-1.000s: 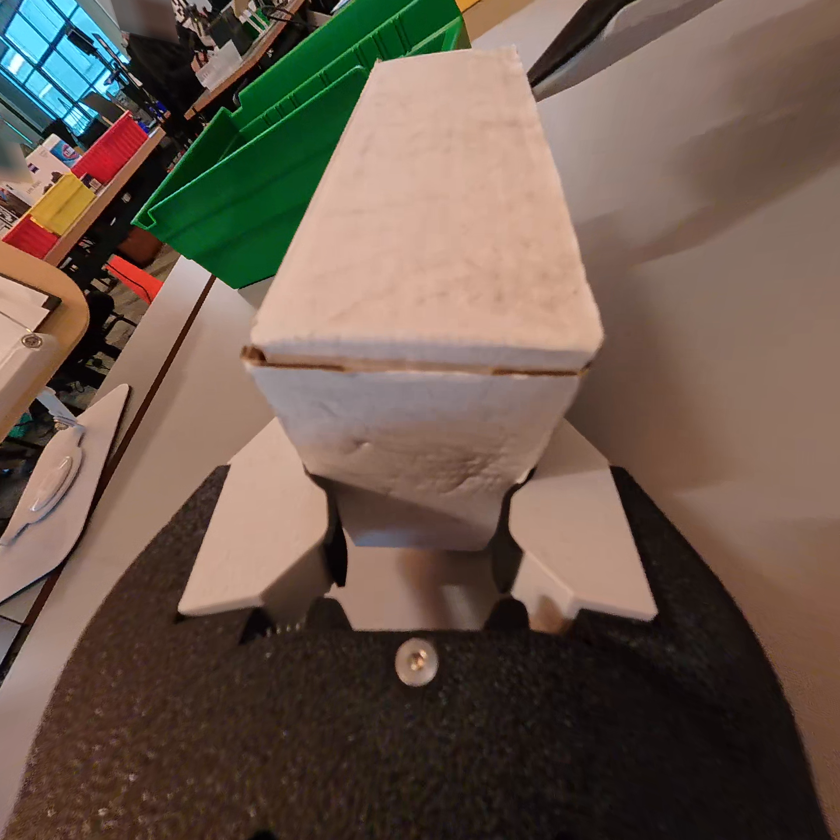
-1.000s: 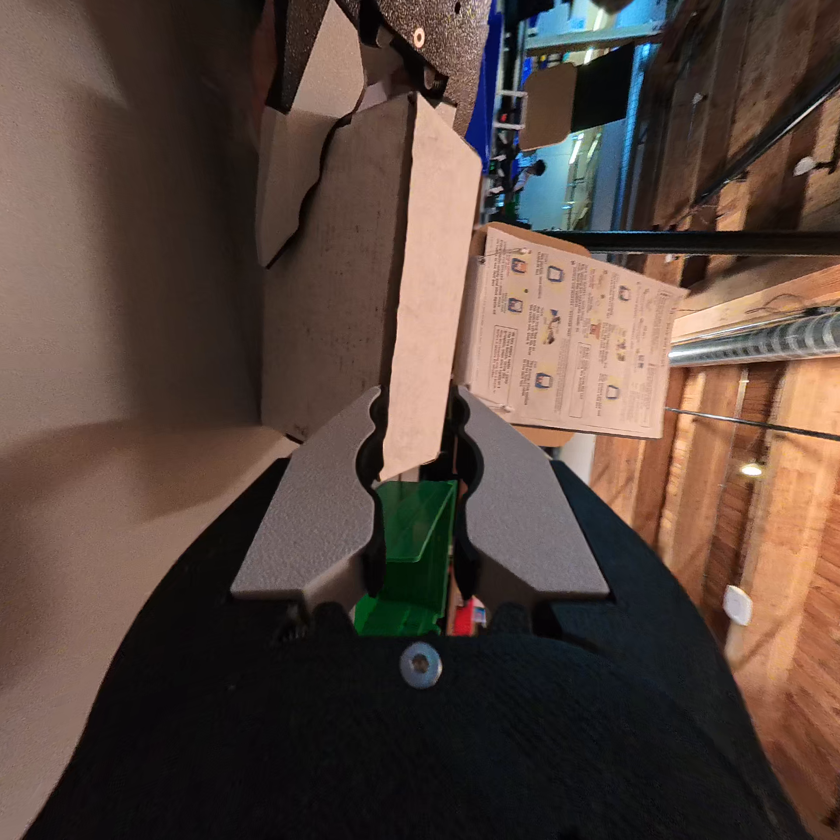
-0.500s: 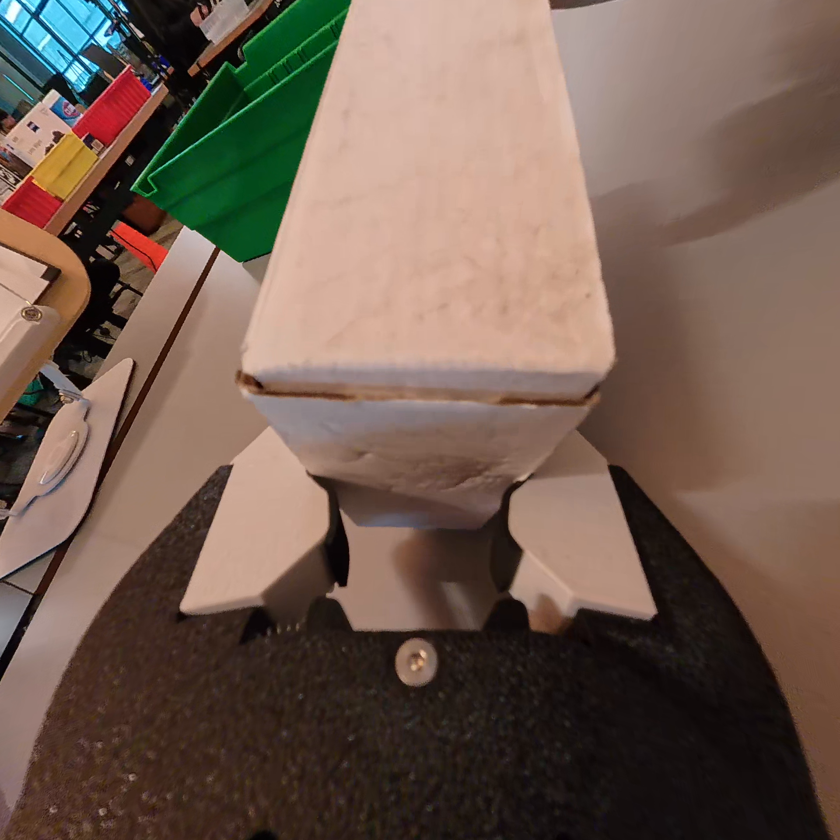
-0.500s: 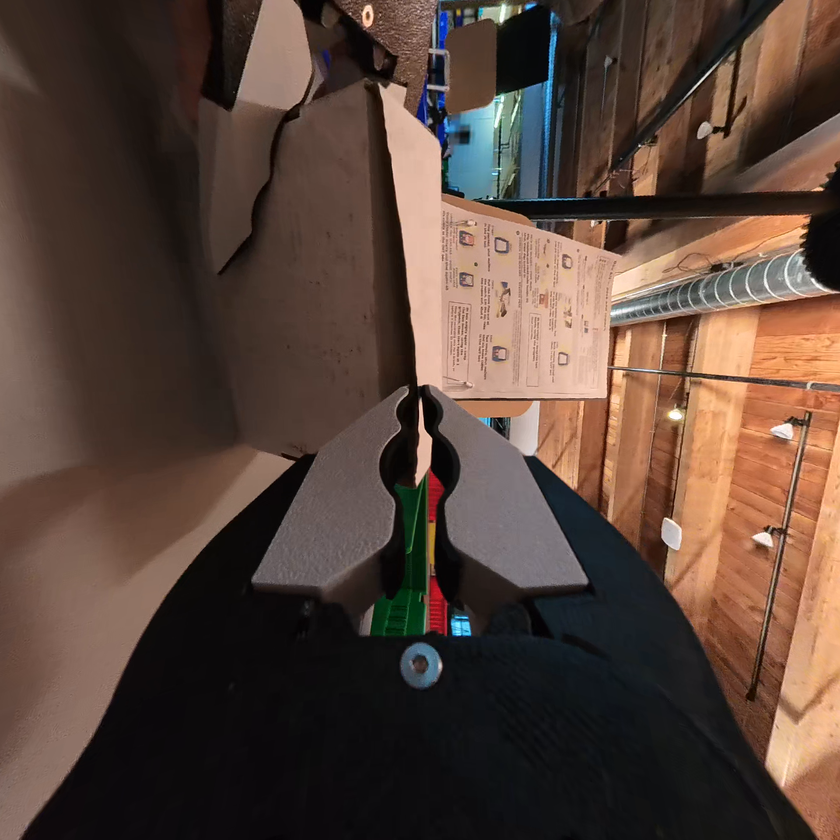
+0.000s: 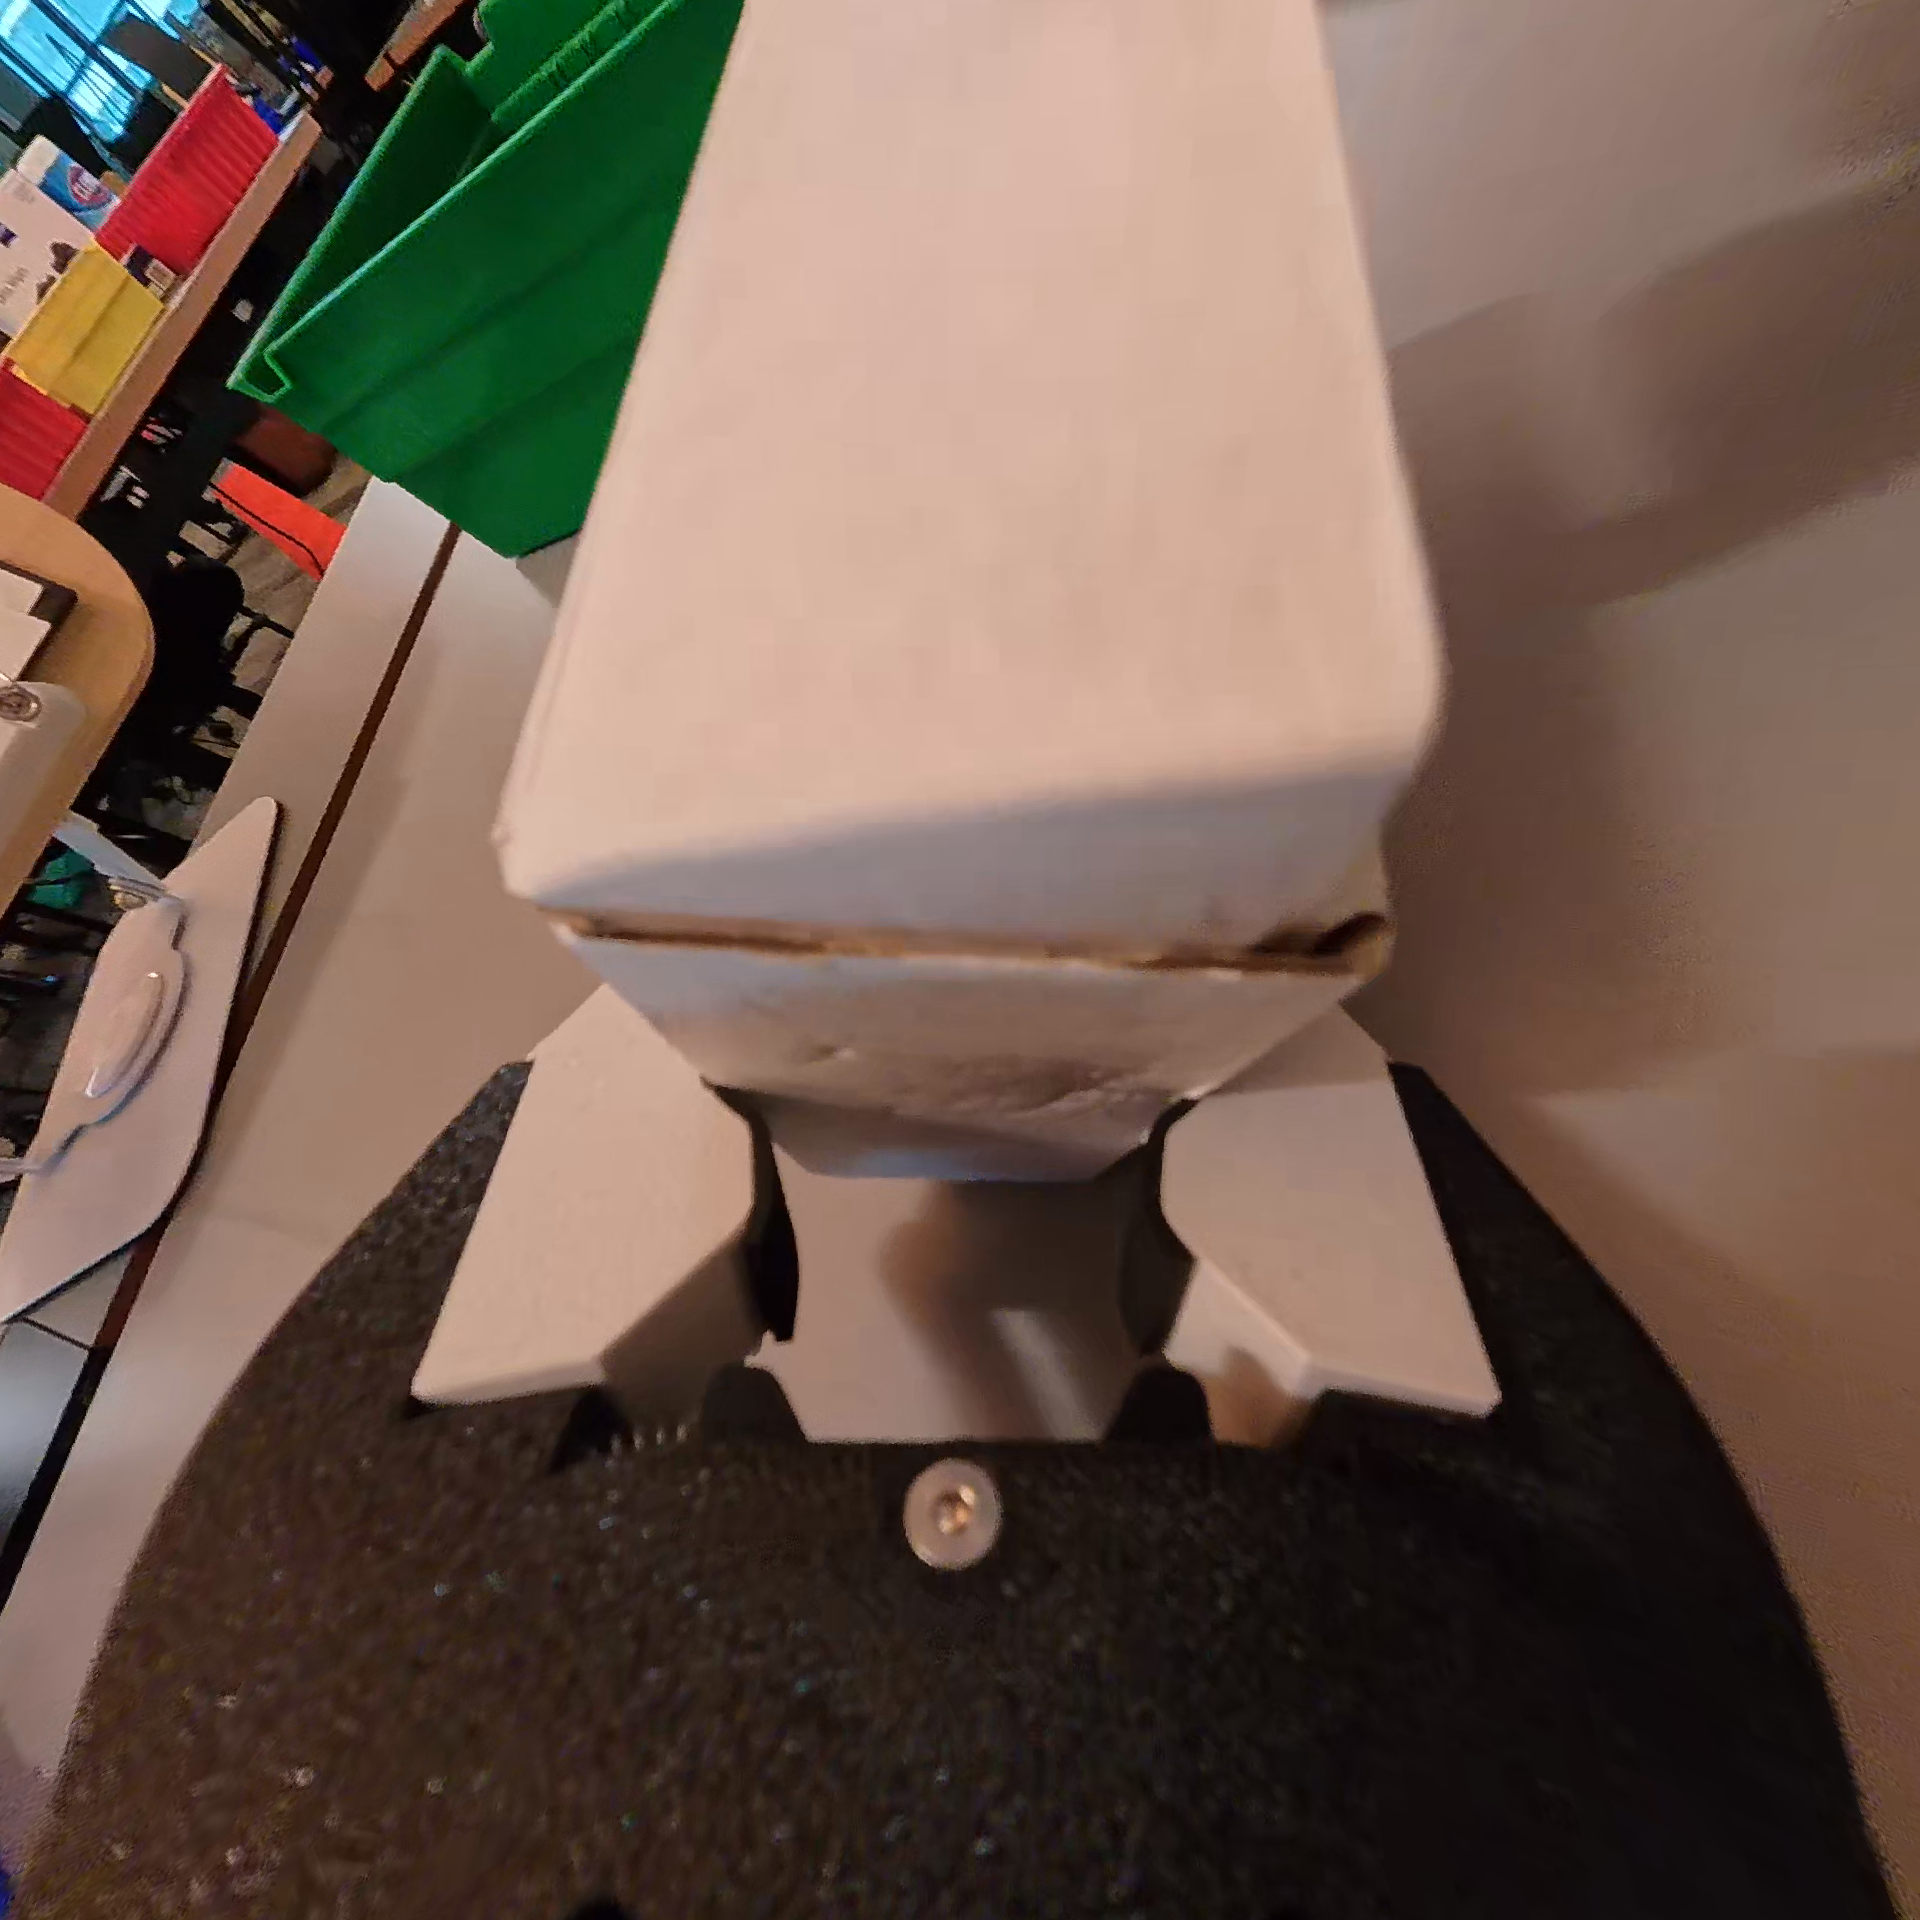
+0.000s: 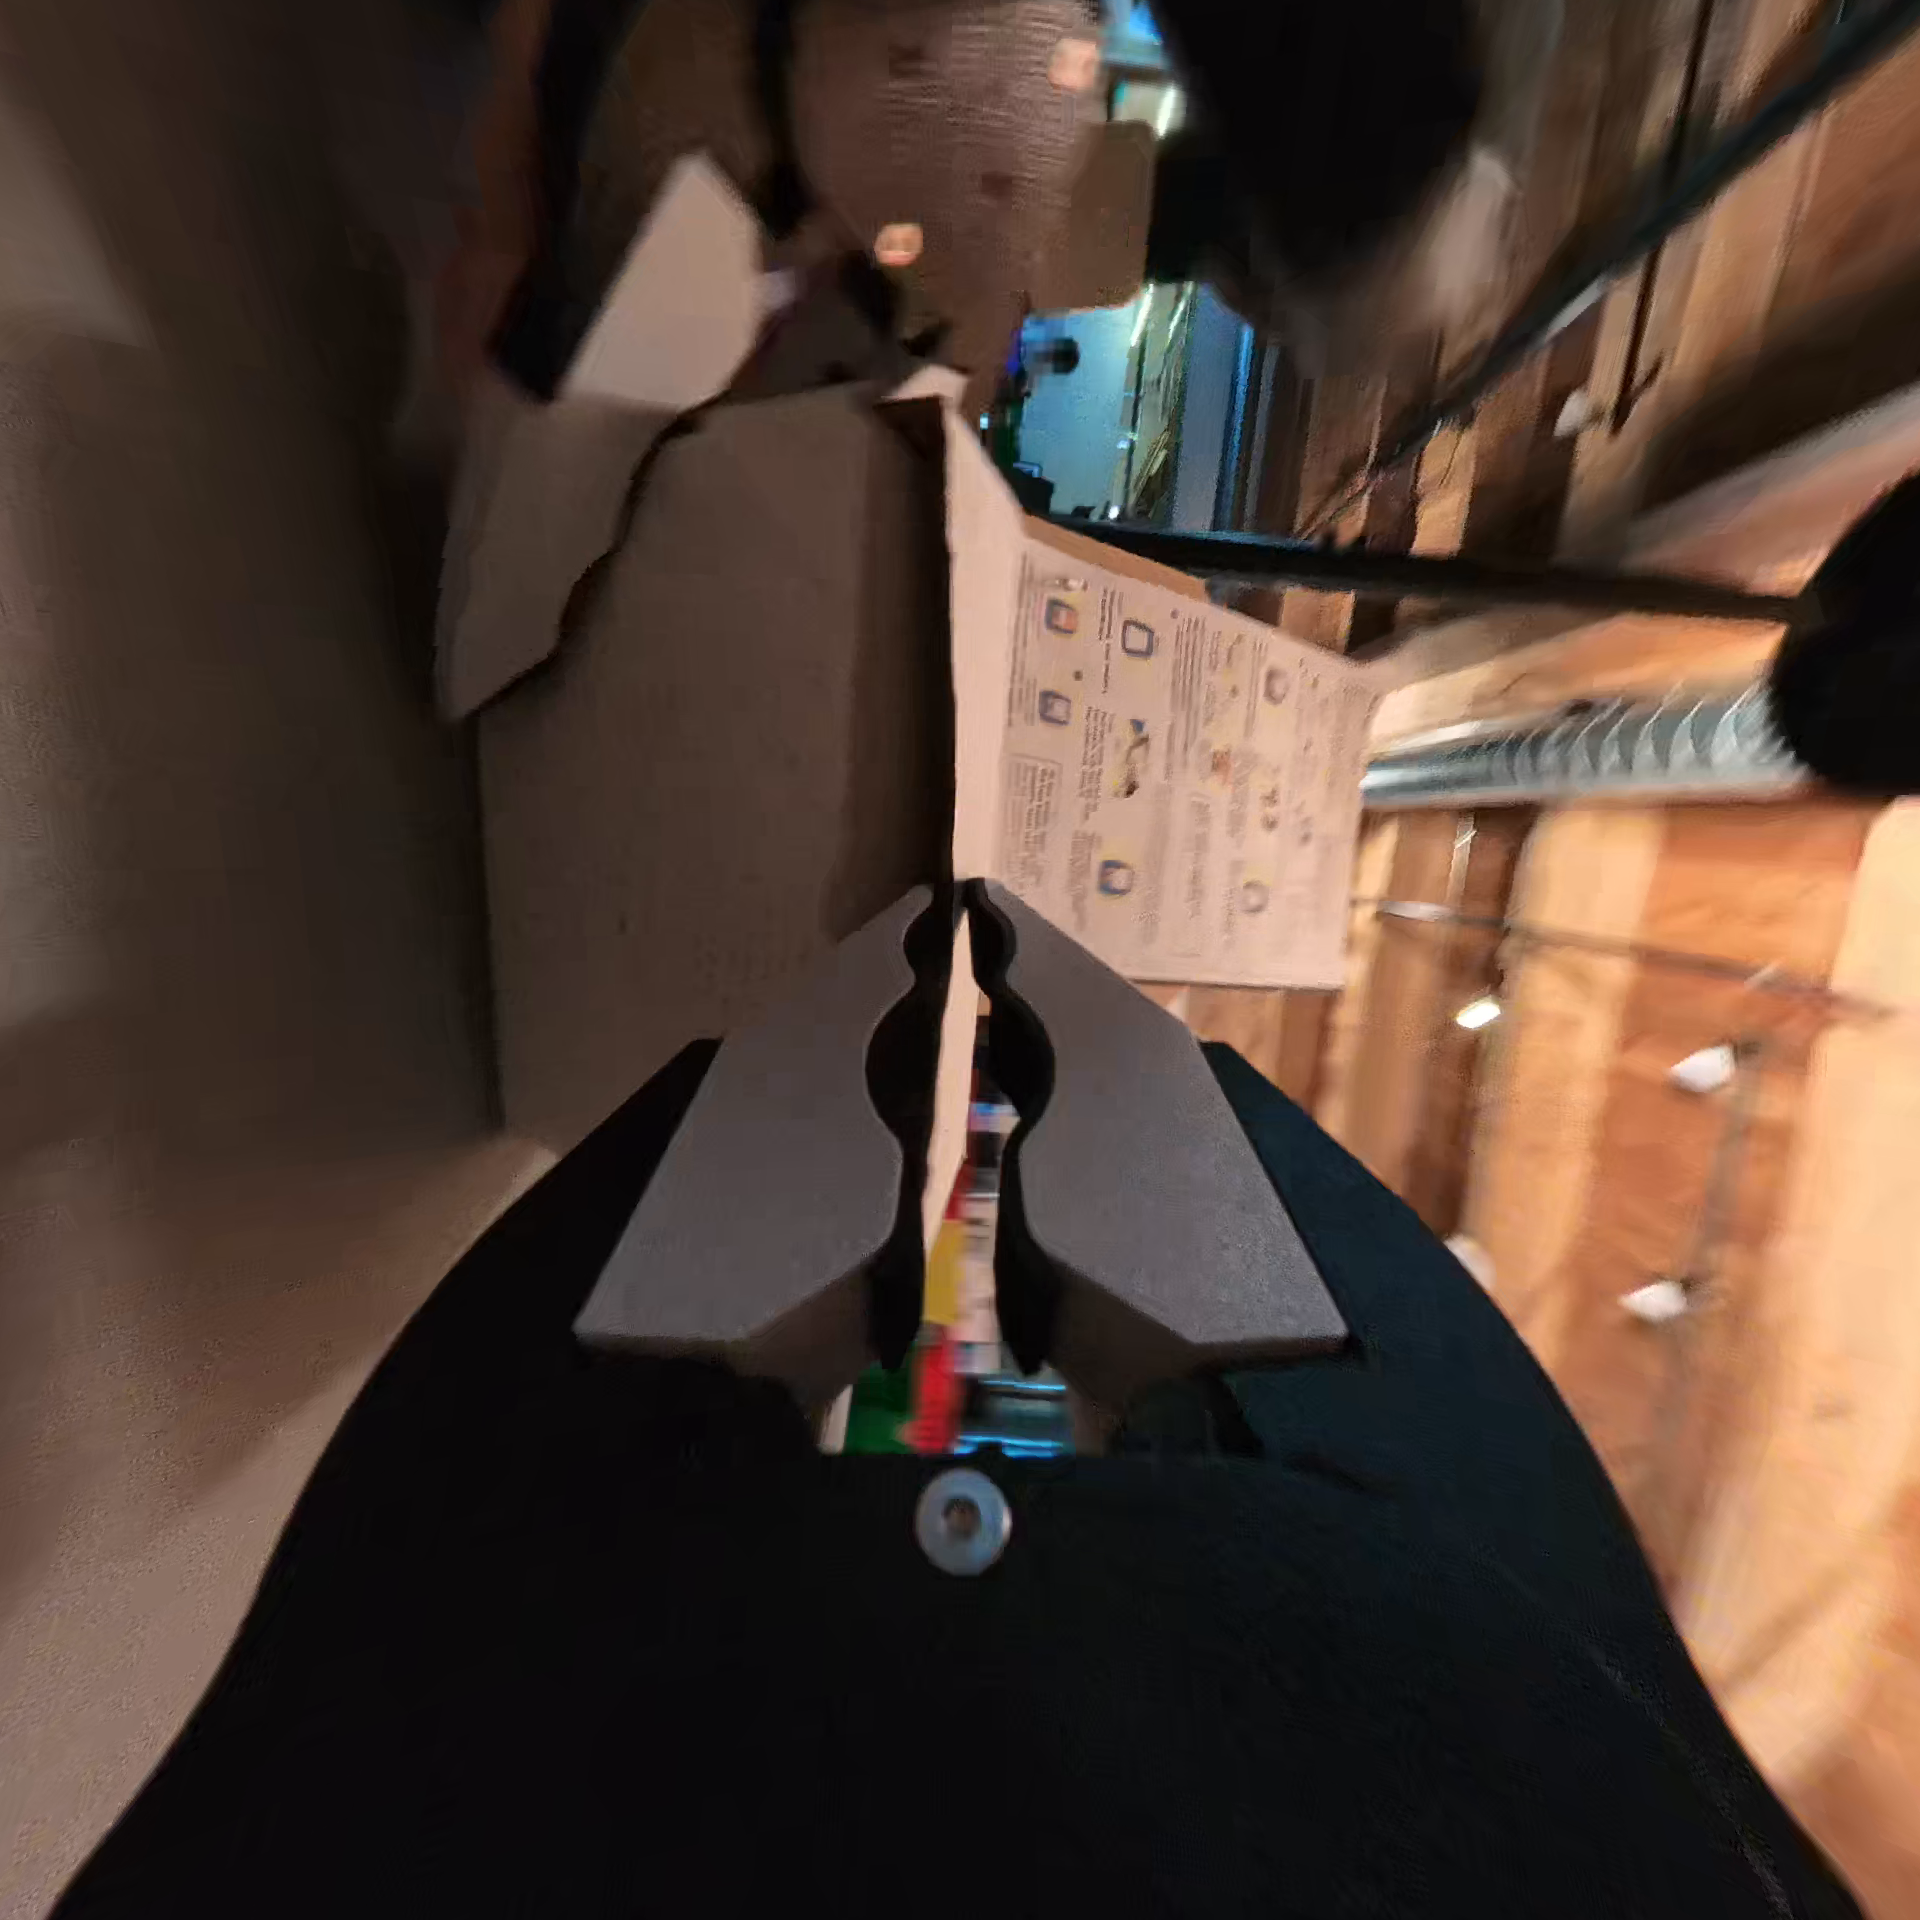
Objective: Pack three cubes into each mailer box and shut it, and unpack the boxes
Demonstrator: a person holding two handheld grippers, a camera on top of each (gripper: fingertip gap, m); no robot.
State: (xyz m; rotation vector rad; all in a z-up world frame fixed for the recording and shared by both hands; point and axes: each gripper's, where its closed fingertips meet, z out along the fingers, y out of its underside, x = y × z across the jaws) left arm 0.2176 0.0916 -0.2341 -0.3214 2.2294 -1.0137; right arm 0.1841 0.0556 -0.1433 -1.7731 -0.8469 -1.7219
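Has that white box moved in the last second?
Yes. In the left wrist view the mailer box now covers more of the green bin behind it, so it shifted toward the bin.

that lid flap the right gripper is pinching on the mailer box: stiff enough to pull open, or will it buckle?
Probably bends before it tears: the flap is a single thin cardboard sheet, seen edge-on between the right gripper fingers. It likely creases easily, since the mailer box already shows dents and a frayed edge by the left gripper. Grip looks secure; matte cardboard seems unlikely to slip.

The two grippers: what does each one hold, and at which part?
Left gripper clamps the near end of the white box. Right gripper pinches the box's thin flap at its edge.
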